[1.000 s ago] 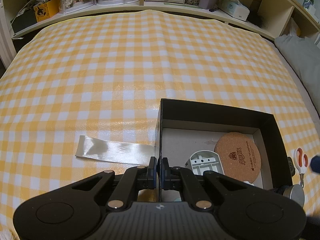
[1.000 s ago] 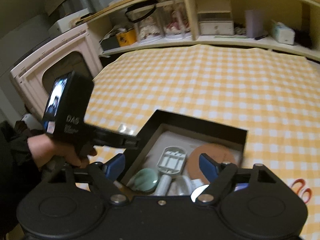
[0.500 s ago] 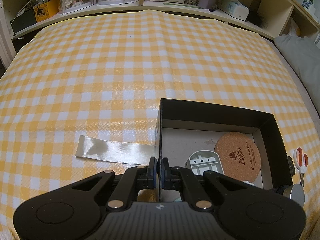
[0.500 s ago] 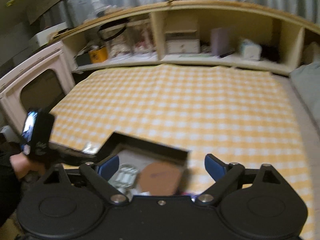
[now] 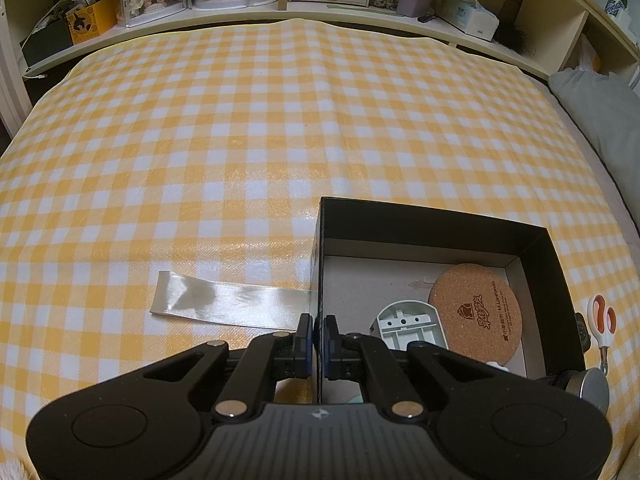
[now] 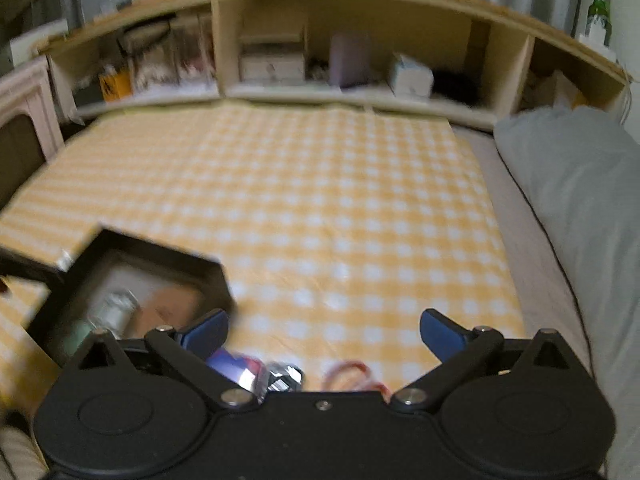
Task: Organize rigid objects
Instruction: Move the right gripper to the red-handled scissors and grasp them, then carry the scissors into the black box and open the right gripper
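Note:
A black box (image 5: 440,220) lies on the yellow checked cloth, holding a round cork coaster (image 5: 476,312) and a white plastic piece (image 5: 408,324). My left gripper (image 5: 318,336) is shut on the box's left wall. Orange-handled scissors (image 5: 600,328) and a round metal object (image 5: 592,384) lie just outside the box's right wall. My right gripper (image 6: 324,330) hovers over the cloth to the right of the box (image 6: 160,252). Its jaws are opening wide with nothing between them. Just under it I see the blurred scissors handles (image 6: 348,372), a shiny metal object (image 6: 284,374) and a bluish object (image 6: 236,368).
A pale satin ribbon (image 5: 224,300) lies flat left of the box. A wooden shelf unit (image 5: 328,12) with boxes and display cases runs along the far edge of the cloth. A grey pillow (image 6: 580,200) borders the right side.
The right gripper has swung to the right, away from above the box, and its jaws have spread wider. The left gripper has stayed clamped on the box wall.

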`<state>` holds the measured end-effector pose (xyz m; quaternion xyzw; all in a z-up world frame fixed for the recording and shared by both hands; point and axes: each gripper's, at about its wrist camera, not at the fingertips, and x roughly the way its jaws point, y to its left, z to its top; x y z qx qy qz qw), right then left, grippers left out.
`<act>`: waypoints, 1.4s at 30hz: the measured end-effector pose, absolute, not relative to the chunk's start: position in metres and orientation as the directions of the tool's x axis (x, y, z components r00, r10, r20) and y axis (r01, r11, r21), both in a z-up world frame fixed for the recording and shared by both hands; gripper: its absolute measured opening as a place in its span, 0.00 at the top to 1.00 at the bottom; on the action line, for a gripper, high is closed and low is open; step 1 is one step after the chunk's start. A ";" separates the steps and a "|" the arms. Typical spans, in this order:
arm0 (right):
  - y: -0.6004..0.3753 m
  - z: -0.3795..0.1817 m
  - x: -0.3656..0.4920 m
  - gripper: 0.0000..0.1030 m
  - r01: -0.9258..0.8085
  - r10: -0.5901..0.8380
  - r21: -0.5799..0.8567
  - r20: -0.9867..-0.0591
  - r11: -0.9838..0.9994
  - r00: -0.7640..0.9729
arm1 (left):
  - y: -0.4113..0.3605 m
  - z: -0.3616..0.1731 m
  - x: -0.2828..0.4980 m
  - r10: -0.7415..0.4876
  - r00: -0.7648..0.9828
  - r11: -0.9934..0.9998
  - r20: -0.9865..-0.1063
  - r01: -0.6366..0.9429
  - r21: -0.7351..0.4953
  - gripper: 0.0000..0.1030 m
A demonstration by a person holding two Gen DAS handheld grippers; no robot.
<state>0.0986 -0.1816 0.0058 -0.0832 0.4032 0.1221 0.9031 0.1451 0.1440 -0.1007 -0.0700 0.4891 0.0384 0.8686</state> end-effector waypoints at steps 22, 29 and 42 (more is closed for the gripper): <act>-0.212 -0.087 0.152 0.78 -0.053 0.109 0.096 -0.918 0.994 0.381 | 0.144 -0.100 0.145 -0.003 0.518 0.987 -0.855 -0.135 -0.085 0.96; -0.205 -0.098 0.151 0.79 -0.044 0.074 0.063 -0.930 0.997 0.361 | 0.144 -0.100 0.145 -0.003 0.518 0.987 -0.855 -0.135 -0.085 0.96; -0.186 -0.105 0.151 0.83 -0.152 0.056 -0.003 -0.920 0.988 0.388 | 0.144 -0.100 0.146 -0.003 0.518 0.987 -0.855 -0.135 -0.085 0.96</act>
